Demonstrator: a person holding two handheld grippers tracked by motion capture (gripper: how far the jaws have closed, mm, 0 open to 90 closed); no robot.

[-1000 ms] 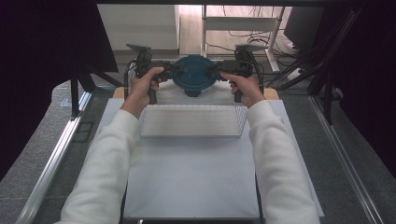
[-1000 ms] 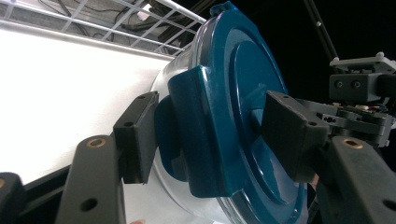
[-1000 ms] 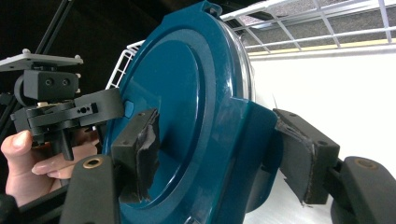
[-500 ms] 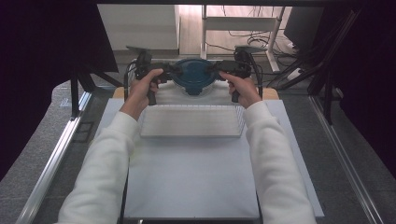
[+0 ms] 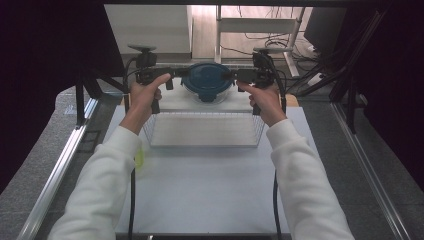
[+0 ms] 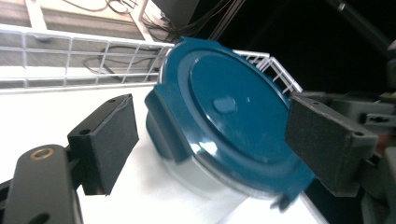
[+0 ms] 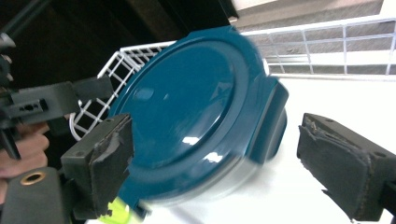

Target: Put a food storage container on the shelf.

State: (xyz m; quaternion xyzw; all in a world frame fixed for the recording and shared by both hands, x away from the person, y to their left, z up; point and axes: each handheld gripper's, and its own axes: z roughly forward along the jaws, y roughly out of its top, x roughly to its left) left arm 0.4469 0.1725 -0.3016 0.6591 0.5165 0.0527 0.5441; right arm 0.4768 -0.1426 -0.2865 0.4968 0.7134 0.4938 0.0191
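Nearest lies the white wire basket point(image 5: 202, 129); beyond it, at twelve o'clock, the blue-lidded container point(image 5: 207, 81) sits lid-up (round, no long axis). Left gripper point(image 5: 176, 73) at nine and right gripper point(image 5: 228, 75) at three have just been opening, pads clear. Likely releasing; next, withdraw sideways.

We record a glossy teal plastic lid point(image 6: 229, 116) on a clear glass-like bowl point(image 6: 210, 184), a white coated wire basket point(image 5: 202, 129), matt white table sheet point(image 5: 200, 190), and rough black gripper pads point(image 7: 343, 161).
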